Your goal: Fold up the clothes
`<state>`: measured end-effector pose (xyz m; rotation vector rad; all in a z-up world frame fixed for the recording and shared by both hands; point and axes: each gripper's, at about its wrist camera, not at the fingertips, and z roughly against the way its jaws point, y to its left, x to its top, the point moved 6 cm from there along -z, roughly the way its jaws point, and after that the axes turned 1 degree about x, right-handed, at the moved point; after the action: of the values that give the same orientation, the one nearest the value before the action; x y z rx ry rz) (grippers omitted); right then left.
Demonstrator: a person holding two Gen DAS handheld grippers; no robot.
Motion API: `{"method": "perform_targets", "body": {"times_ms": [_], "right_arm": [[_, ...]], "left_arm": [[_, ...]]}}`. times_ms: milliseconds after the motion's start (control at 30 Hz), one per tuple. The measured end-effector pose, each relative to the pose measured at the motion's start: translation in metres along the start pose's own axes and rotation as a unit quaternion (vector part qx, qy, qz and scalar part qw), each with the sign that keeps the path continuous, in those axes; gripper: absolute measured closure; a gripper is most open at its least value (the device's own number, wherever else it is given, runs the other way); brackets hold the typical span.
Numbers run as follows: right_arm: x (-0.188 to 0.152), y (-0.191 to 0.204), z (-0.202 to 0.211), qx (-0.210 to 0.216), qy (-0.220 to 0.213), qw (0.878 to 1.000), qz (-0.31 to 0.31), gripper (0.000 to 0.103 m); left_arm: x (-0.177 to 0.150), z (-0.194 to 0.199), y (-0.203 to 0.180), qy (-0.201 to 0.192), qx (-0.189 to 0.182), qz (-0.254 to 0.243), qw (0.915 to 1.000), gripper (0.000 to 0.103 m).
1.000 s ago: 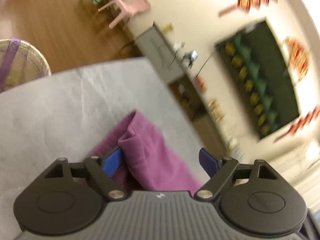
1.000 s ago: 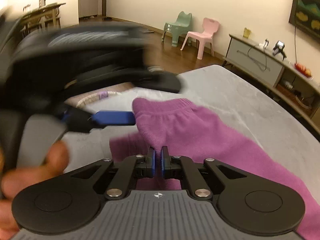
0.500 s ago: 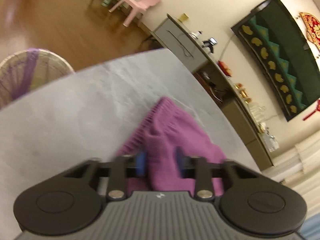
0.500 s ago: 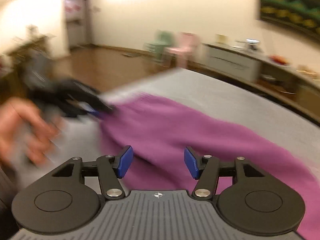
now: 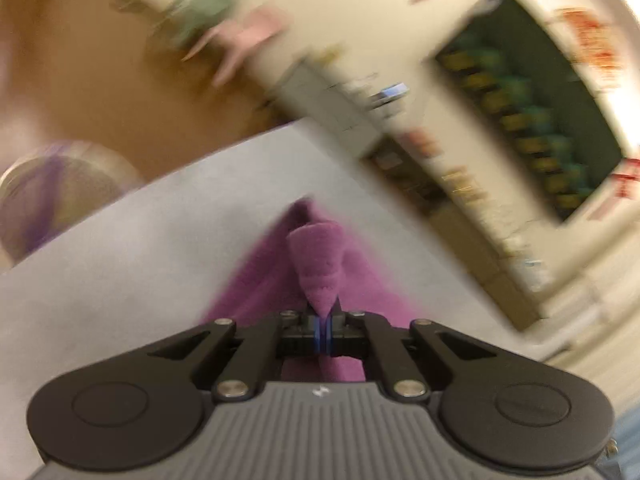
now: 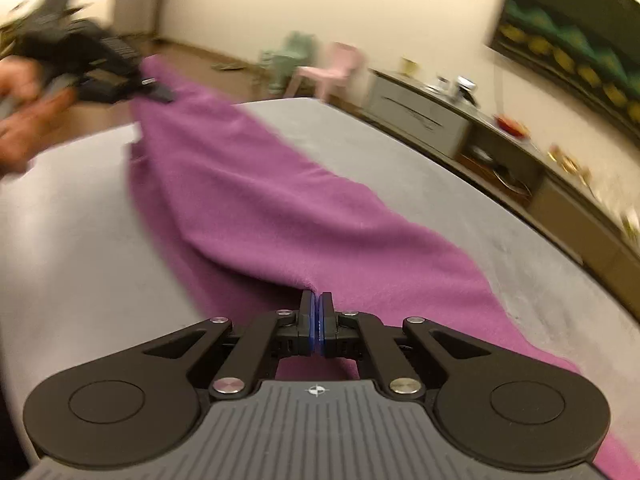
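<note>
Purple garment (image 6: 280, 208) lies lengthwise on the grey bench (image 6: 500, 240), running from the near right edge toward the far left corner.

Right gripper (image 6: 316, 312): jaws together, clamped on a pinch of the cloth at its near edge.

Left gripper (image 5: 324, 322): jaws together on a bunched fold, the fabric peaking up ahead of them. From the right wrist view it holds the far end raised off the bench.

Progress, by judgement: early. Both ends gripped, cloth stretched out, no fold laid. Bringing one end over the other and flattening remain.

Background blurred; a basket (image 5: 60, 196) sits off the bench's left edge.
</note>
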<state>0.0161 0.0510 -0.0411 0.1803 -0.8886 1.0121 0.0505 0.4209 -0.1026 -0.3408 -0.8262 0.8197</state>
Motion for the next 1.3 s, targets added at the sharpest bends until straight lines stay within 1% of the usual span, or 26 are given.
{"method": "perform_targets", "body": {"times_ms": [33, 100, 167, 233, 267, 300, 367, 433, 467, 533, 567, 633, 667, 733, 767, 800, 833, 867, 967, 1000, 1033, 1067, 1100, 1167, 1233, 1300], "right_arm": [[-0.007, 0.006, -0.003, 0.0, 0.006, 1.0, 0.012, 0.103], [-0.02, 0.018, -0.012, 0.0, 0.018, 0.999, 0.032, 0.103], [-0.033, 0.029, -0.022, 0.0, 0.029, 0.998, 0.051, 0.103], [-0.032, 0.025, -0.024, 0.011, 0.039, 0.998, 0.04, 0.103], [-0.032, 0.022, -0.023, 0.02, 0.044, 0.998, 0.034, 0.103], [-0.035, 0.016, -0.018, 0.031, 0.05, 0.998, 0.021, 0.102], [-0.034, -0.015, 0.011, 0.076, 0.035, 0.994, -0.065, 0.096], [-0.044, -0.069, 0.038, 0.071, 0.013, 0.984, -0.162, 0.077], [-0.05, -0.097, 0.051, 0.065, 0.002, 0.975, -0.211, 0.074], [-0.084, -0.166, 0.064, -0.001, 0.013, 0.956, -0.294, 0.074], [-0.105, -0.196, 0.067, -0.04, 0.031, 0.947, -0.318, 0.074], [-0.149, -0.252, 0.074, -0.117, 0.071, 0.925, -0.355, 0.074], [-0.172, -0.279, 0.079, -0.155, 0.091, 0.91, -0.372, 0.074], [-0.212, -0.308, 0.09, -0.173, 0.139, 0.892, -0.393, 0.074], [-0.23, -0.315, 0.1, -0.175, 0.154, 0.89, -0.392, 0.075], [-0.243, -0.319, 0.112, -0.178, 0.163, 0.892, -0.381, 0.075], [-0.256, -0.321, 0.124, -0.181, 0.172, 0.895, -0.369, 0.074], [-0.268, -0.326, 0.136, -0.189, 0.178, 0.892, -0.371, 0.073], [-0.3, -0.344, 0.165, -0.217, 0.179, 0.873, -0.399, 0.07], [-0.307, -0.349, 0.17, -0.225, 0.172, 0.867, -0.409, 0.064], [-0.315, -0.349, 0.177, -0.225, 0.156, 0.863, -0.425, 0.064], [-0.315, -0.349, 0.181, -0.23, 0.137, 0.861, -0.433, 0.065], [-0.313, -0.349, 0.183, -0.238, 0.118, 0.859, -0.437, 0.065], [-0.307, -0.364, 0.184, -0.246, 0.088, 0.86, -0.438, 0.065], [-0.3, -0.381, 0.186, -0.254, 0.058, 0.86, -0.439, 0.065], [-0.31, -0.405, 0.166, -0.25, 0.081, 0.857, -0.443, 0.065]], "left_arm": [[-0.004, -0.008, 0.01, 0.015, 0.02, 0.011, 0.9996, 0.101], [-0.006, -0.008, 0.014, 0.018, 0.03, 0.021, 0.9992, 0.1], [-0.006, -0.003, 0.004, 0.009, 0.053, -0.007, 0.9985, 0.099], [-0.006, 0.006, -0.006, -0.009, 0.085, -0.045, 0.9953, 0.095], [-0.003, 0.014, -0.014, -0.029, 0.107, -0.069, 0.9914, 0.086], [0.001, 0.027, -0.023, -0.063, 0.135, -0.098, 0.984, 0.077], [0.01, 0.06, -0.042, -0.159, 0.2, -0.15, 0.9552, 0.067], [0.013, 0.075, -0.063, -0.217, 0.199, -0.179, 0.9388, 0.067], [0.009, 0.065, -0.075, -0.196, 0.169, -0.194, 0.9462, 0.067], [-0.006, 0.029, -0.098, -0.115, 0.096, -0.22, 0.964, 0.066], [-0.014, 0.007, -0.106, -0.075, 0.075, -0.225, 0.9686, 0.067], [-0.027, -0.031, -0.113, -0.012, 0.073, -0.239, 0.9683, 0.07], [-0.029, -0.043, -0.111, 0.002, 0.087, -0.242, 0.9663, 0.072], [-0.028, -0.055, -0.102, 0.012, 0.115, -0.245, 0.9625, 0.075], [-0.025, -0.056, -0.097, 0.01, 0.124, -0.245, 0.9615, 0.089], [-0.022, -0.057, -0.092, 0.007, 0.134, -0.244, 0.9604, 0.094], [-0.018, -0.058, -0.088, 0.003, 0.145, -0.242, 0.9595, 0.095], [-0.014, -0.06, -0.084, -0.001, 0.149, -0.236, 0.9602, 0.099], [-0.009, -0.065, -0.085, -0.001, 0.154, -0.213, 0.9647, 0.099], [-0.011, -0.06, -0.091, -0.005, 0.153, -0.215, 0.9646, 0.098], [-0.013, -0.054, -0.097, -0.009, 0.149, -0.218, 0.9645, 0.093], [-0.018, -0.045, -0.106, -0.017, 0.132, -0.231, 0.9638, 0.081], [-0.023, -0.035, -0.117, -0.027, 0.112, -0.246, 0.9624, 0.075], [-0.043, -0.029, -0.141, -0.01, 0.07, -0.283, 0.9564, 0.074], [-0.062, -0.041, -0.149, 0.022, 0.071, -0.31, 0.9478, 0.074], [-0.076, -0.055, -0.15, 0.05, 0.086, -0.331, 0.9386, 0.073]]}}
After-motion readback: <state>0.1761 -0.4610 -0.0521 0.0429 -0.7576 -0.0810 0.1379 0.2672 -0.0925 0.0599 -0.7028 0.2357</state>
